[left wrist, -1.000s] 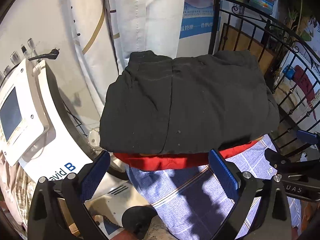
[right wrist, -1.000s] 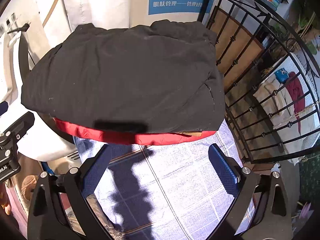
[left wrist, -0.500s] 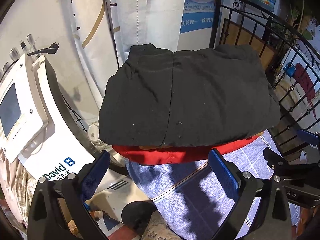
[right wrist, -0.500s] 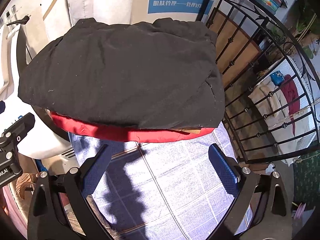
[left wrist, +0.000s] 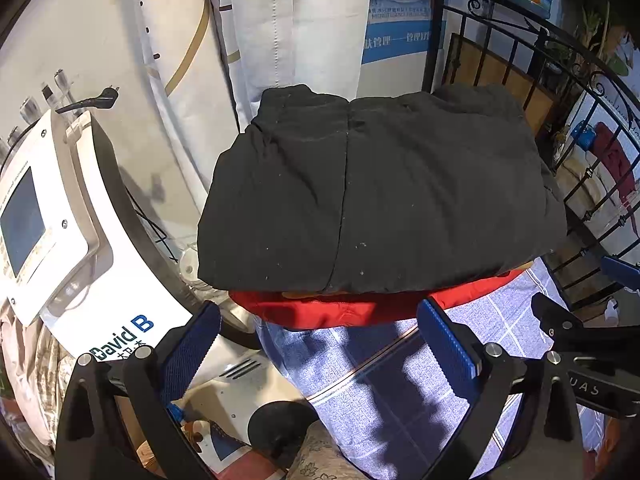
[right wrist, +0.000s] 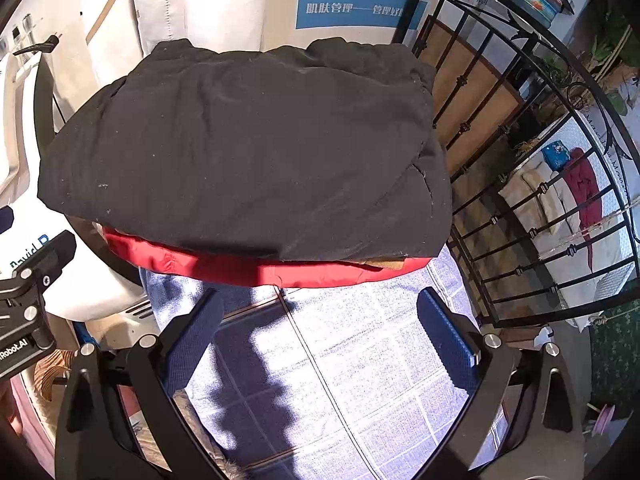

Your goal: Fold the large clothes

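The black garment (left wrist: 376, 196) lies folded on a red garment (left wrist: 320, 310) at the far end of the bench (left wrist: 404, 384), which wears a checked blue cloth. The left hand-held gripper (left wrist: 318, 344) and right hand-held gripper (right wrist: 320, 332) hover spread and empty, near it. Tidy well by pressing the near edges flush, not dragging the stack.

Hard sunlight, patchy; sharp gripper shadows on checked cloth (right wrist: 360, 360); black garment (left wrist: 380, 200) underexposed, detail lost; fisheye bends railing (right wrist: 520, 160); corners vignetted black; focus sharp.
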### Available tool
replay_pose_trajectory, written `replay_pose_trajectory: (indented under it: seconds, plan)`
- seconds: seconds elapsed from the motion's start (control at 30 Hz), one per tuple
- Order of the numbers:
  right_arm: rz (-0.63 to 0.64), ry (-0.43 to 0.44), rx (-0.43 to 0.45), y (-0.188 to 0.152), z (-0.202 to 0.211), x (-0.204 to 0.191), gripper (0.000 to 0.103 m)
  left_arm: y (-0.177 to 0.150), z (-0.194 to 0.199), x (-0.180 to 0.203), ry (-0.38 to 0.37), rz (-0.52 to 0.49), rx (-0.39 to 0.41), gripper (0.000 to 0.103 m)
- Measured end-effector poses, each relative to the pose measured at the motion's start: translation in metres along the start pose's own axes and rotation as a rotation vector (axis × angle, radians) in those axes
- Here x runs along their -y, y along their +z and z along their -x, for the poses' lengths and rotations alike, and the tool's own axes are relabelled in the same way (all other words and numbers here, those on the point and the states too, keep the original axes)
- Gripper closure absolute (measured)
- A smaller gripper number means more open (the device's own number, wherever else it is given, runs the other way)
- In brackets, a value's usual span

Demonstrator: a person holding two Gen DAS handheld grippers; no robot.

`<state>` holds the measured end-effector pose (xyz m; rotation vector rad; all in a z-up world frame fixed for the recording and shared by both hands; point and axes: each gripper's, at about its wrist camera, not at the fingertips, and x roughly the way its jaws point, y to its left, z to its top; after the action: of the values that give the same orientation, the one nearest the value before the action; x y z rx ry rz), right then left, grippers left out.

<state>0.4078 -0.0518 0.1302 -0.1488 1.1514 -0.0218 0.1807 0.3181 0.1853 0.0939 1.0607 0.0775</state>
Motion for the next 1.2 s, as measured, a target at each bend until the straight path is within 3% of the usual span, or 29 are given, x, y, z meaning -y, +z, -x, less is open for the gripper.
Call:
replay_pose_trajectory:
  seconds: [0.4, 0.5, 1.2]
  plan:
    - [-0.01, 0.015, 0.007, 0.0005, -0.0001, 0.0009, 0.007, -0.0008, -0.0028, 0.0032, -0.015, 0.002, -0.004, 0.006]
    - [-0.01, 0.018, 0.009, 0.0004, -0.0002, 0.0004, 0.007, -0.002, -0.0057, 0.0041, 0.019, -0.005, -0.023, 0.006]
    - [-0.013, 0.019, 0.015, 0.0022, 0.0002, -0.0006, 0.007, -0.0042, 0.0005, 0.0032, 0.032, 0.001, -0.013, 0.006]
